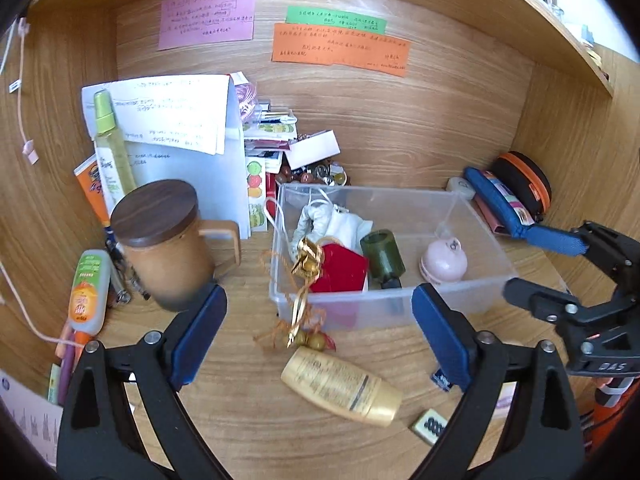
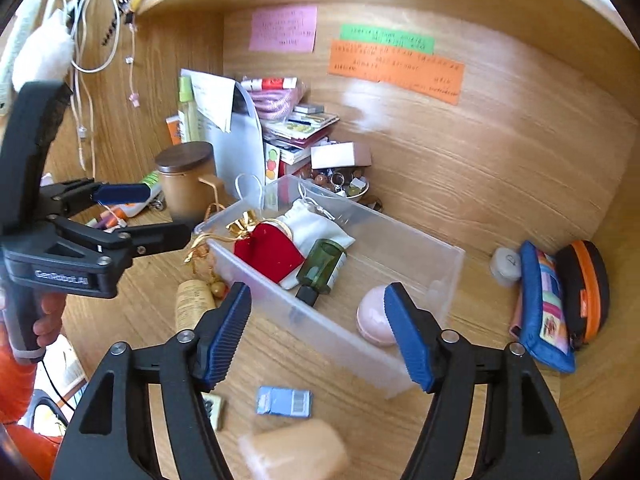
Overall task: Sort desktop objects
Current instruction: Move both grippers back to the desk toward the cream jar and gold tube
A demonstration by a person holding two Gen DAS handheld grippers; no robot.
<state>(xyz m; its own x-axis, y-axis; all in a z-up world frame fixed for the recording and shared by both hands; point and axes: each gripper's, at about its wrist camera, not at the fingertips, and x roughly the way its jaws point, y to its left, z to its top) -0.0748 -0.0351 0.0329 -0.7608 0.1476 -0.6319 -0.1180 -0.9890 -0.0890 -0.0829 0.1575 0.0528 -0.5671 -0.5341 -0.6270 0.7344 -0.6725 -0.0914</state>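
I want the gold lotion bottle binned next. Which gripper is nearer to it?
Left. The left gripper hangs open almost directly over the gold lotion bottle, which lies between its fingers. The right gripper is open further off, over the clear bin.

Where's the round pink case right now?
The round pink case lies inside the clear plastic bin, at its right end in the left wrist view, right of the dark green bottle.

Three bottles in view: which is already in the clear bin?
The dark green bottle, lying on its side inside the clear bin. The gold bottle lies on the desk in front; the yellow-green spray bottle stands by the papers.
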